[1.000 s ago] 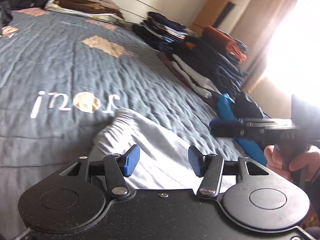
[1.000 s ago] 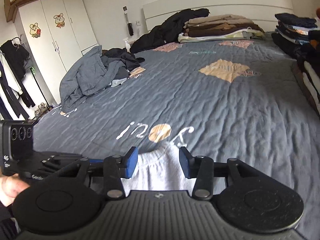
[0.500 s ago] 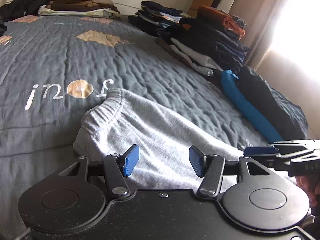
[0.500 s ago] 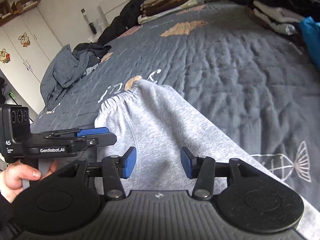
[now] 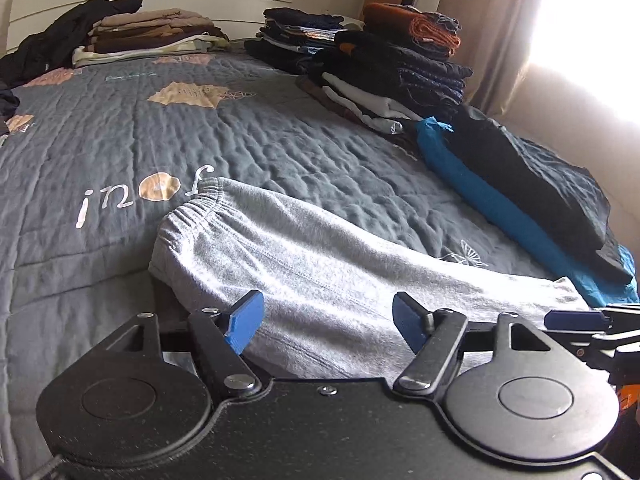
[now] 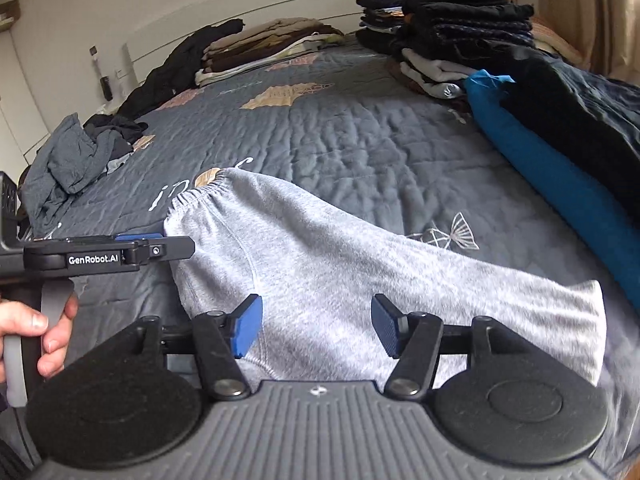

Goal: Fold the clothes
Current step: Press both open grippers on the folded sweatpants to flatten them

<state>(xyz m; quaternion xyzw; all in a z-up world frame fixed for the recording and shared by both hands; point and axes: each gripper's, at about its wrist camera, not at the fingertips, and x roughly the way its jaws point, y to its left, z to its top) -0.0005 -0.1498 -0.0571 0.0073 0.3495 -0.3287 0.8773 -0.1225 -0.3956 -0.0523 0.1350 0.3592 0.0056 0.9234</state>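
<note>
**Grey sweatpants laid out, both tongs letting go**

The grey sweatpants [image 6: 320, 264] lie folded lengthwise across the quilted bedspread [image 5: 280, 132], waistband toward the headboard. The left gripper [image 5: 328, 322] and right gripper [image 6: 316, 326] hover over the cloth, jaws opening, pinching nothing. I'd take the leg end by both corners and carry it to the waistband, edges matched. Bare quilt lies ahead; the blue garment [image 6: 560, 176] and folded stacks [image 5: 384, 76] crowd the window side.

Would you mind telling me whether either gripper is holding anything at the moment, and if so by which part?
Nothing is held. The left gripper and right gripper are both opening above the grey sweatpants, which lie flat on the bed, no cloth pinched.
</note>
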